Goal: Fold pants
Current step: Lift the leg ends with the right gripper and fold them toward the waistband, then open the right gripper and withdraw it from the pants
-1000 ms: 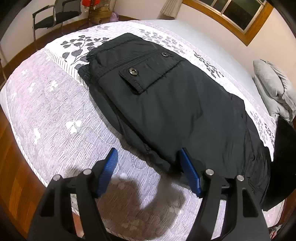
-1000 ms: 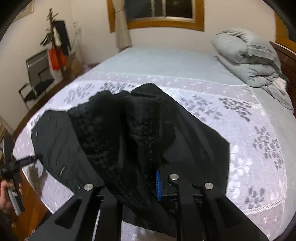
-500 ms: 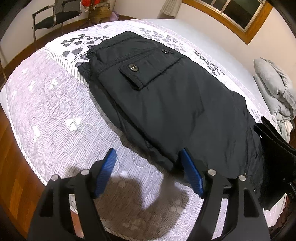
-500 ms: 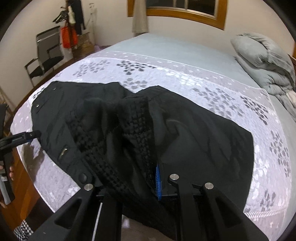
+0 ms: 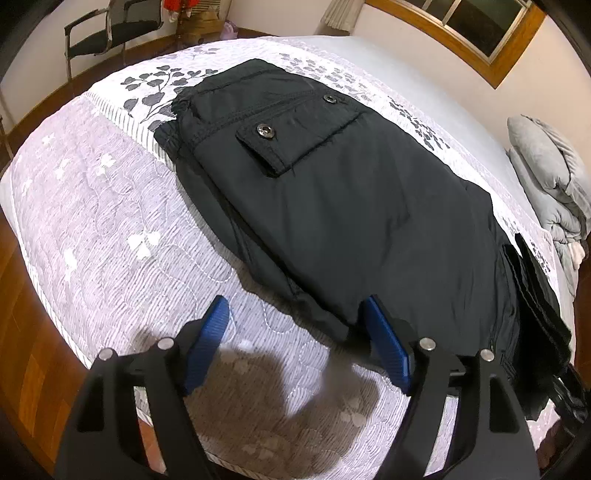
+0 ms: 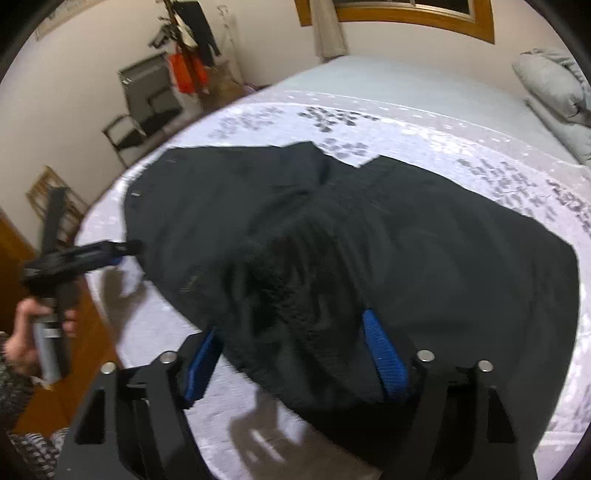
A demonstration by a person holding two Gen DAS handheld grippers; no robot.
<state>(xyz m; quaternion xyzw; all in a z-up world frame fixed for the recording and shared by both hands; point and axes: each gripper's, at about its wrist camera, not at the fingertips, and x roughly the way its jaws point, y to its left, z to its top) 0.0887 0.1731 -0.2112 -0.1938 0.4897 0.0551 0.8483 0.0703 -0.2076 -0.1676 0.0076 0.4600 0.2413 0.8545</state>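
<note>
Black pants (image 5: 351, 206) lie across the patterned bedspread (image 5: 110, 221), flap pocket with snap buttons facing up. My left gripper (image 5: 299, 328) hovers at the pants' near edge. Its jaws are opening, and only a bit of hem lies by the right blue pad (image 5: 386, 347), not pressed. In the right wrist view the pants (image 6: 369, 229) have a leg end folded over on top. My right gripper (image 6: 291, 356) stands over that fold with its jaws opening wide. The fabric lies loose between the pads (image 6: 382, 352). The left gripper (image 6: 92, 254) shows at the left, held by a hand (image 6: 29, 332).
A folded grey duvet (image 5: 550, 177) sits at the head of the bed. A black chair (image 5: 110, 33) and wooden floor (image 5: 22, 350) lie beyond the bed's left edge. The bed's front edge runs just under both grippers.
The right gripper went from shut on the lifted pant leg to wide open, and the fabric dropped onto the pants. It also moved lower. The left gripper stayed put, widening slightly.
</note>
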